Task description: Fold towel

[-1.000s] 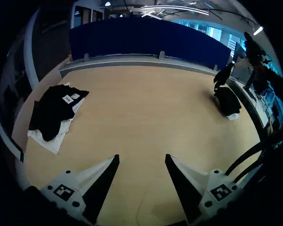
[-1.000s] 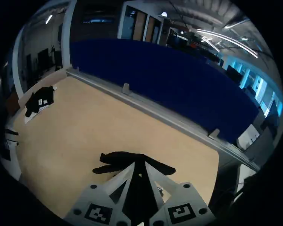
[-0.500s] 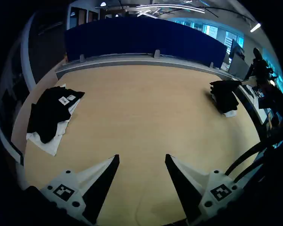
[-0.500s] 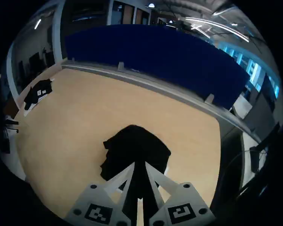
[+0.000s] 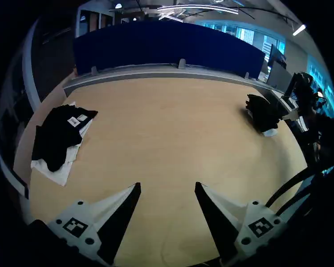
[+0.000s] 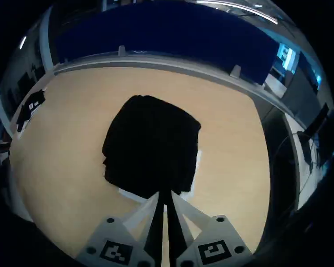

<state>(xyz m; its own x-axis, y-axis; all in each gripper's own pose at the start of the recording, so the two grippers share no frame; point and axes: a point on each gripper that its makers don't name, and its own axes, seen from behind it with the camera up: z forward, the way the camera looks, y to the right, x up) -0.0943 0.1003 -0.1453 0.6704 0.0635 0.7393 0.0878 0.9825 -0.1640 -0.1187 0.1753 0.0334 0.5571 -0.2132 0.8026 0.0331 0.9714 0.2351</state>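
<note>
Leftmost in the left gripper view, a loose pile of black cloth [image 5: 55, 133] with white tags lies on a white cloth [image 5: 55, 173] near the left edge of the wooden table [image 5: 167, 120]. At the bottom centre, the left gripper [image 5: 167, 196] hangs over bare tabletop. Its two fingers are spread wide apart with nothing between them and no cloth near them. Behind the table a blue partition [image 5: 167, 42] runs along the far edge. Farther right, close to the table's right edge and well apart from the left gripper, sits the stack of folded black towels [image 5: 261, 113]. A bit of white shows under the stack at its near corner.

Turning to the right gripper view, the pile of black cloth [image 6: 30, 107] shows small at the far left of the table [image 6: 73, 115]. The stack of folded black towels [image 6: 151, 142] is in the middle, lying flat on the wood. White edges peek out beneath its near side and right side. The right gripper [image 6: 165, 198] comes in from below. Its fingers are drawn together to a thin slit, and their tips close on the near edge of the top towel. The blue partition [image 6: 167, 31] spans the back here as well.
</note>
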